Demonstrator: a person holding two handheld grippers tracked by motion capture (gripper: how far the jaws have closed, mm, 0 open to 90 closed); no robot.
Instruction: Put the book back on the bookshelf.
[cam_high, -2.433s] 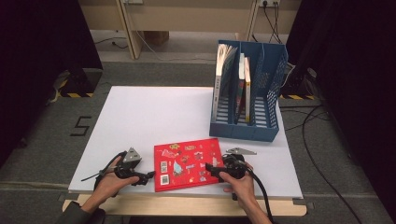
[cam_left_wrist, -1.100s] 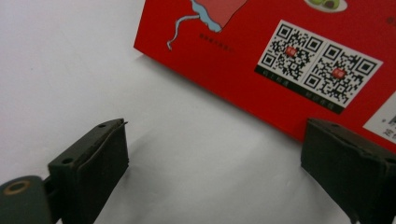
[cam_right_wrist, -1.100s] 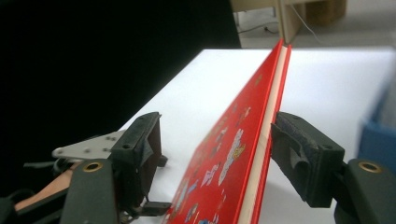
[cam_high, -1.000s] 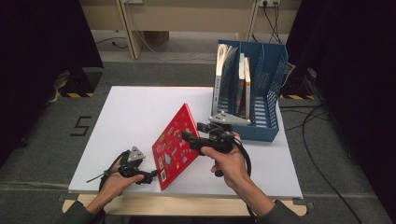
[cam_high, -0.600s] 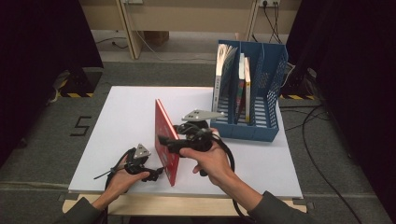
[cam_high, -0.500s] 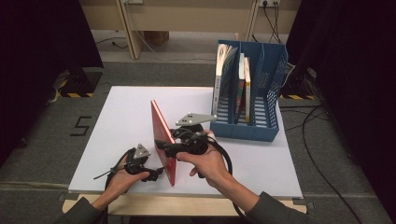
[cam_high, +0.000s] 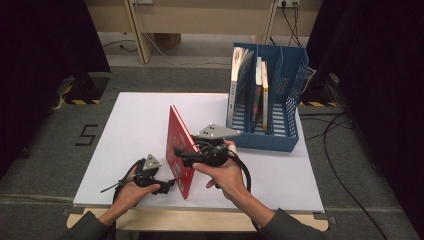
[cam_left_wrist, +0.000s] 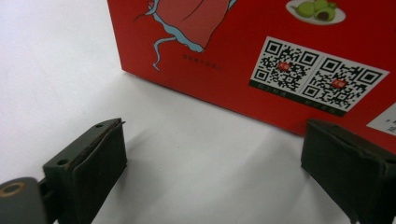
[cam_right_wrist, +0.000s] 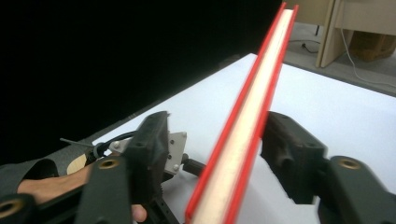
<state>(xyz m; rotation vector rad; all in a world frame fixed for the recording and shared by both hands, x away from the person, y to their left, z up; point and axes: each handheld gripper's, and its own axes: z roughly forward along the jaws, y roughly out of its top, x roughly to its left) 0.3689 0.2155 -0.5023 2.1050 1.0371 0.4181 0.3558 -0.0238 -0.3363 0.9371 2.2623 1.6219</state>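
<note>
While the right claw (cam_high: 182, 152) clamps the red book (cam_high: 179, 150) upright on the bench (cam_high: 130, 120), prob. for the blue rack (cam_high: 267, 100), left claw (cam_high: 167, 185) sits wide-open beside it.

The red book (cam_high: 178, 150) is seen standing on edge on the white table (cam_high: 125, 130), near the front and a little left of centre, its upper edge tipped slightly to the left. Its red cover, turned to the left, is printed with small pictures, and in the left gripper view (cam_left_wrist: 261, 51) two QR codes, a red and light-blue figure and a plate of green fruit can be made out low on that cover. The bottom edge is set on the table surface. In the right gripper view (cam_right_wrist: 243, 135) the cream page block is shown edge-on between two thin red covers, running away towards the far side.
</note>
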